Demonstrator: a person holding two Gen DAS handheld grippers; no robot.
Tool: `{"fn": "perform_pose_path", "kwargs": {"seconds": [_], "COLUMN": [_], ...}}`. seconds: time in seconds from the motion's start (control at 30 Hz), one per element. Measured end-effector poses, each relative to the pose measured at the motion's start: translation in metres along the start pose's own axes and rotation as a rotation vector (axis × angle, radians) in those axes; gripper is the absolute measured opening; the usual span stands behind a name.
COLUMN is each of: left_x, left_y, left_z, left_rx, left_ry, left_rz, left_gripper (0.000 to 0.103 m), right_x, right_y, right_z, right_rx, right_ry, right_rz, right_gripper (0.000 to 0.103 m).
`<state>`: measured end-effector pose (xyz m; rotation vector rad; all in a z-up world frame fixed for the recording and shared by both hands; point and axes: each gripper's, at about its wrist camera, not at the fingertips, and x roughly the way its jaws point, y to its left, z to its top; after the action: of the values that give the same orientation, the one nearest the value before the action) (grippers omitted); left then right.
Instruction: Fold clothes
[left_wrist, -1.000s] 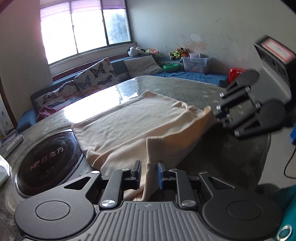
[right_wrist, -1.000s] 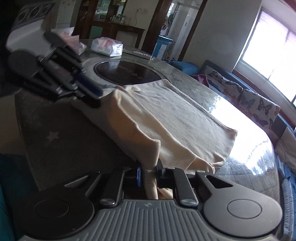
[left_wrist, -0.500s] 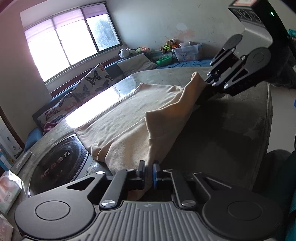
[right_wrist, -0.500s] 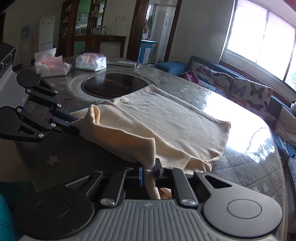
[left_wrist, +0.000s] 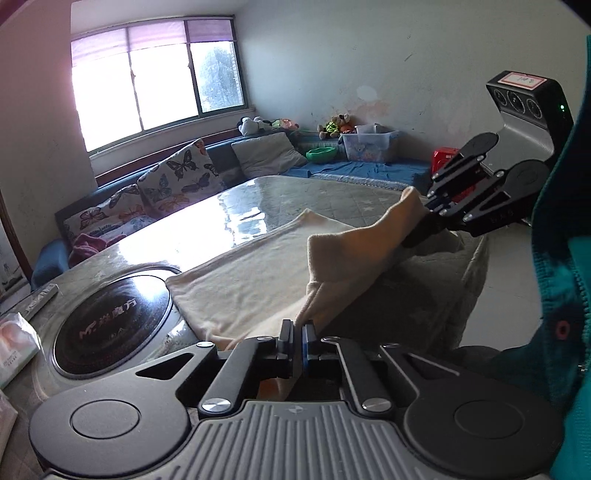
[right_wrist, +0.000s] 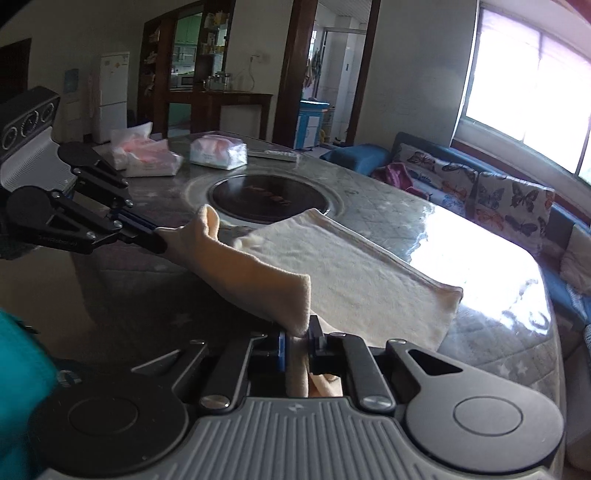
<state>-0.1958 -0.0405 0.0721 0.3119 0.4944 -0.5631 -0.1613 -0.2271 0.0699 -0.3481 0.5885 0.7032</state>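
Your left hand-held gripper (left_wrist: 297, 334): clamped on one near corner of the cream garment (left_wrist: 258, 284), fabric pinched between the two closed fingers. In the right wrist view the same left hand-held gripper (right_wrist: 157, 236) shows at the left, cloth bunched at its tip and raised off the bench.

Your right hand-held gripper (right_wrist: 295, 341): clamped on the other near corner of the cream garment (right_wrist: 343, 266), cloth running down between its fingers. In the left wrist view the right hand-held gripper (left_wrist: 419, 227) appears at the right, gripping a lifted peak of fabric.

Cream garment: the far part lies flat on the bench (left_wrist: 332, 192); the near edge is held up between your two hand-held grippers and sags in a fold between them. One far corner lies just beside the round black cooktop (left_wrist: 107, 328) set into the bench.

Bench: quilted grey cover with pale stars under a glossy sheet that shines in the window light.

Also on the bench: two tissue packs (right_wrist: 218, 151), beyond the cooktop, well apart from the garment.

Beyond the bench: a sofa with butterfly cushions (left_wrist: 177, 177) under the window (left_wrist: 159, 85), and a clear storage box (left_wrist: 367, 147) by the far wall.
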Motion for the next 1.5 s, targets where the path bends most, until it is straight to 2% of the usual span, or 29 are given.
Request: {"fn": "perform_pose_path", "kwargs": {"seconds": [0.2,0.4,0.6,0.7,0.8,0.9,1.0,1.1,1.17,1.3,1.43,1.5], "left_x": [0.016,0.048,0.114,0.158,0.196,0.213,0.207,0.194,0.185,0.170,0.176,0.183], "left_y": [0.020,0.051,0.093,0.109,0.118,0.121,0.123,0.122,0.121,0.100,0.079,0.075], "left_z": [0.015,0.046,0.077,0.079,0.071,0.058,0.053,0.055,0.059,0.067,0.067,0.065], "left_rx": [-0.043,-0.061,-0.062,-0.071,-0.112,-0.150,-0.165,-0.191,-0.213,-0.219,-0.213,-0.217], "left_ry": [-0.019,-0.041,-0.022,0.020,0.073,0.117,0.115,0.097,0.081,0.055,0.066,0.083], "left_rz": [0.024,0.059,0.104,0.142,0.159,0.170,0.203,0.249,0.255,0.190,0.125,0.121], "left_gripper": [0.005,0.005,0.005,0.005,0.006,0.010,0.014,0.014,0.014,0.014,0.014,0.014], "right_x": [0.001,0.017,0.064,0.111,0.158,0.187,0.179,0.162,0.150,0.129,0.126,0.130], "right_y": [-0.005,-0.043,-0.096,-0.126,-0.147,-0.156,-0.159,-0.160,-0.164,-0.169,-0.176,-0.180], "right_z": [0.009,0.045,0.085,0.096,0.088,0.069,0.058,0.047,0.037,0.018,0.006,0.003], "right_rx": [0.012,0.017,0.017,0.043,0.115,0.177,0.216,0.253,0.304,0.386,0.456,0.485], "right_ry": [0.028,0.019,0.041,0.082,0.129,0.163,0.116,0.078,0.068,0.056,0.063,0.055], "right_rz": [0.017,0.008,-0.012,-0.015,-0.059,-0.085,-0.134,-0.184,-0.186,-0.203,-0.225,-0.215], "right_gripper": [0.009,0.009,0.008,0.009,0.010,0.011,0.026,0.026,0.026,0.026,0.026,0.026]}}
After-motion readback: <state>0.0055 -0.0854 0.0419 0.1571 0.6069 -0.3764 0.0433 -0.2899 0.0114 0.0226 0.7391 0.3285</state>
